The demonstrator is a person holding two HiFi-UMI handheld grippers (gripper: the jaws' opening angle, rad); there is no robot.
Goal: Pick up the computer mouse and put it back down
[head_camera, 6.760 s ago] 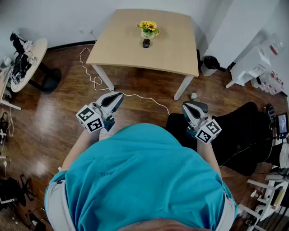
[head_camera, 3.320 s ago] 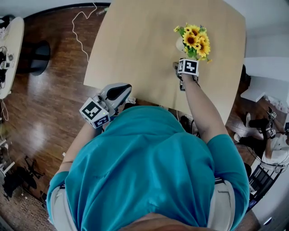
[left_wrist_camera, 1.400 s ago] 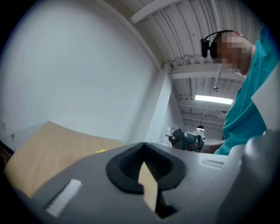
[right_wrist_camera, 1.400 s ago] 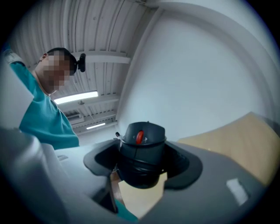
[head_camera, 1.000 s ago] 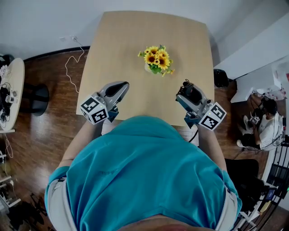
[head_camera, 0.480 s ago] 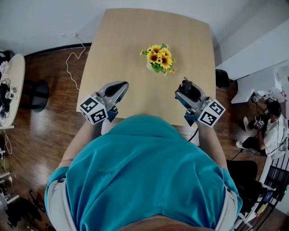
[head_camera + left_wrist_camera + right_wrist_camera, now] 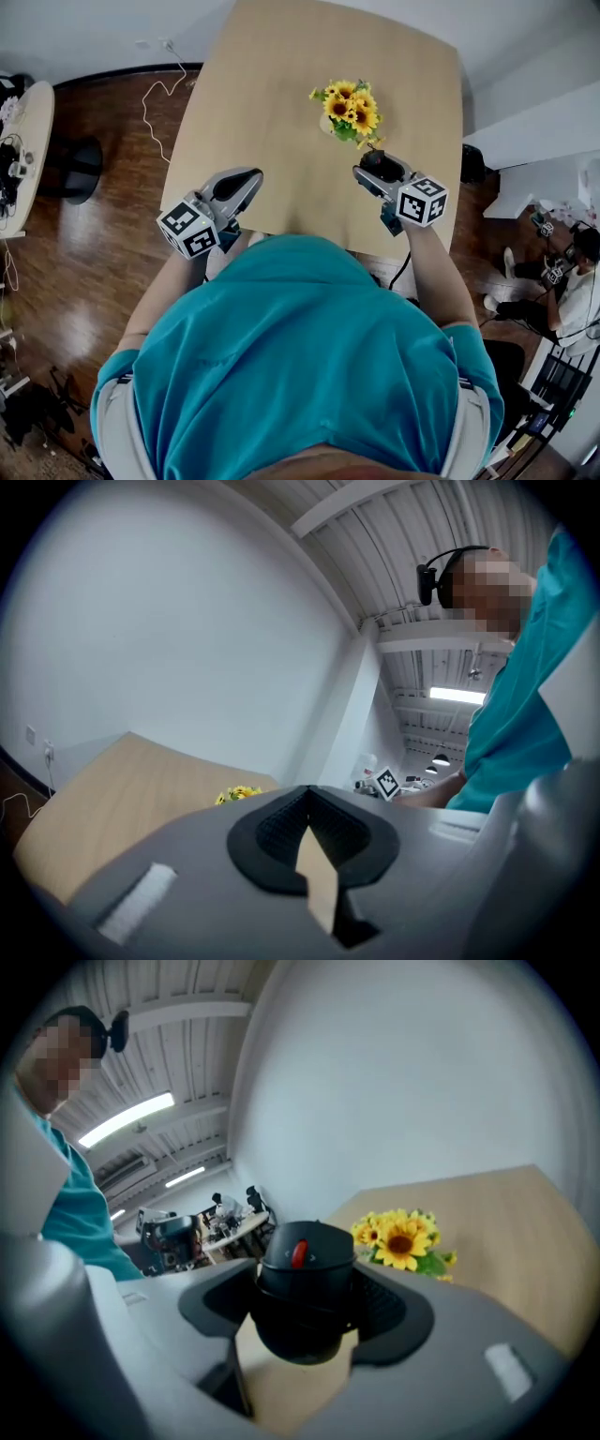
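Observation:
A black computer mouse (image 7: 305, 1283) with a red scroll wheel sits between the jaws of my right gripper (image 7: 305, 1309), which is shut on it. In the head view that right gripper (image 7: 372, 169) holds the mouse (image 7: 380, 162) over the light wooden table (image 7: 281, 84), just in front of a pot of sunflowers (image 7: 349, 108). Whether the mouse touches the tabletop I cannot tell. My left gripper (image 7: 244, 180) hovers at the table's near edge on the left; its jaws are shut with nothing in them (image 7: 307, 803).
The sunflowers (image 7: 401, 1238) stand close beyond the mouse. A round side table (image 7: 23, 150) with clutter is far left, and a white cable (image 7: 155, 94) lies on the wood floor. White furniture (image 7: 534, 178) and a seated person (image 7: 581, 281) are at the right.
My right gripper has come down and forward with the mouse, ending closer to the sunflowers. The left gripper has shifted only slightly and stays shut.

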